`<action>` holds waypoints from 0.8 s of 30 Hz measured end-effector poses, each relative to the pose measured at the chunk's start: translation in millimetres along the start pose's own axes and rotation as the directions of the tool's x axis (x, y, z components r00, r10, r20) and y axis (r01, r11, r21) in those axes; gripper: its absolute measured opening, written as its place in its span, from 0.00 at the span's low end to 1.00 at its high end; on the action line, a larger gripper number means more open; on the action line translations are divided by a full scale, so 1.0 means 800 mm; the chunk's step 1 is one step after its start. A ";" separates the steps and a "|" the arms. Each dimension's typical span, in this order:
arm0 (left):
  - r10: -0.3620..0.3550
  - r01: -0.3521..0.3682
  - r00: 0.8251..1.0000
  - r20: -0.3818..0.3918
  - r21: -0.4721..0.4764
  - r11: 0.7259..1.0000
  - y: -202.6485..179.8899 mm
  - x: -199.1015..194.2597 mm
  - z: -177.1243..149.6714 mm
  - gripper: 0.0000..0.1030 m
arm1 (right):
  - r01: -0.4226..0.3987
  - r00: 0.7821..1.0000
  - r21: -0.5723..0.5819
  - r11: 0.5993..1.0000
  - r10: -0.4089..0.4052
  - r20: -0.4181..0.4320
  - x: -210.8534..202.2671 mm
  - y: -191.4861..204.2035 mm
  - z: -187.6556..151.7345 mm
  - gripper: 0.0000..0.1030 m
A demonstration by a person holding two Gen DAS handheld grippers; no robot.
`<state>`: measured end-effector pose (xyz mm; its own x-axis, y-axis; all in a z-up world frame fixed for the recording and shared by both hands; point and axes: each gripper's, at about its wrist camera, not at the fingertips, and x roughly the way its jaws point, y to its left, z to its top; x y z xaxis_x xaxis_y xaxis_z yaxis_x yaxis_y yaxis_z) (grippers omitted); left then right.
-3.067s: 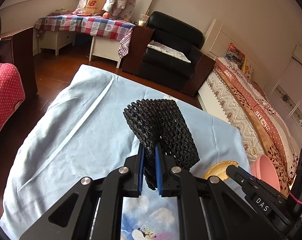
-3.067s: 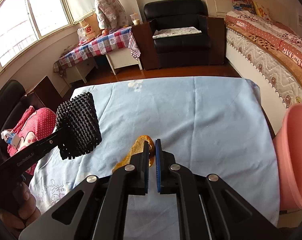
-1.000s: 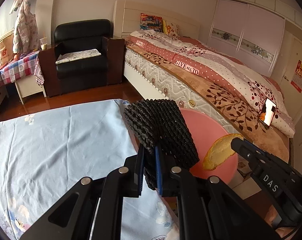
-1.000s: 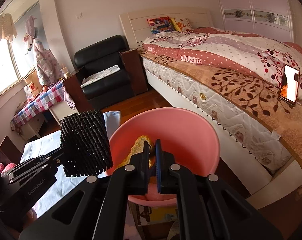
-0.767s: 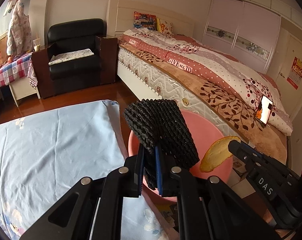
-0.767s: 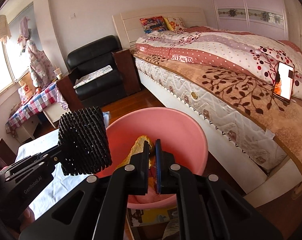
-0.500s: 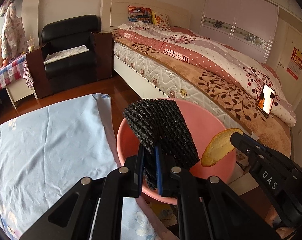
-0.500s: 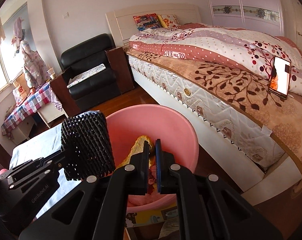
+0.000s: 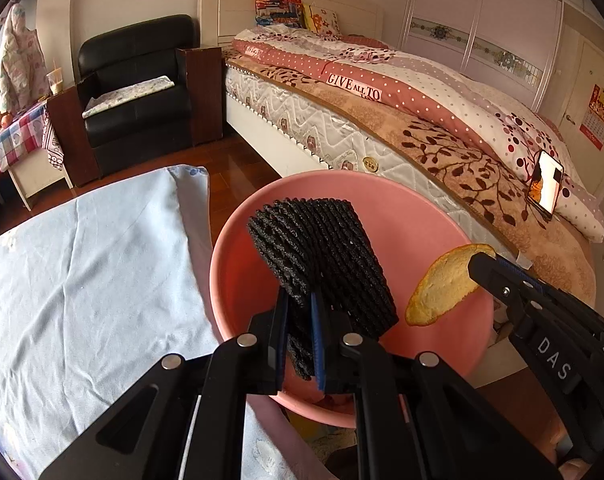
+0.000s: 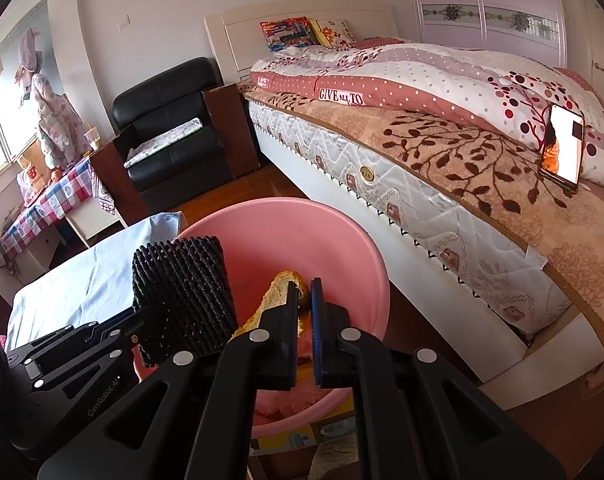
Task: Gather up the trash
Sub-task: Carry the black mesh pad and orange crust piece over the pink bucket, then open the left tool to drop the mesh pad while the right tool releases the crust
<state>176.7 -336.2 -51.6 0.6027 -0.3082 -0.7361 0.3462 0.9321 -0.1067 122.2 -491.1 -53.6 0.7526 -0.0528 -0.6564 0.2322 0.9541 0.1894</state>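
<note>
A: Which items are the trash, and where are they?

B: Two pieces. A black foam fruit net, a ribbed mesh sleeve, hangs over the left part of a pink plastic basin. A curved piece of orange peel, pale pith showing, hangs over the basin's right part. Neither touches the basin.

A: How is each held?

B: The left gripper pinches the lower edge of the net between its blue-padded fingers, which stand slightly apart by the thickness of the mesh. The right gripper is pressed nearly together on one end of the peel; its own camera shows the peel rising left of the fingertips. In that same view the net sits beside it, on the left.

A: What does the basin hold?

B: Its inner wall is bare pink; near the bottom some pinkish material shows, too hidden by the grippers to identify.

A: And around the basin?

B: To its left, just beside the rim, a table under a light blue cloth. Behind it, a bed with a dotted quilt, a lit phone propped on it. Farther left, a black armchair.
</note>
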 end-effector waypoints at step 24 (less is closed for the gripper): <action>0.017 -0.018 1.000 -0.009 -0.056 0.998 0.008 0.007 0.000 0.42 | 0.012 0.999 -0.007 1.000 -0.012 -0.044 0.018 -0.001 -0.001 0.06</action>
<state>182.3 -331.7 -56.7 0.6018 -0.2902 -0.7441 0.2943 0.9467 -0.1312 132.2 -492.6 -64.1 0.7217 -0.0512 -0.6903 0.2367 0.9554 0.1766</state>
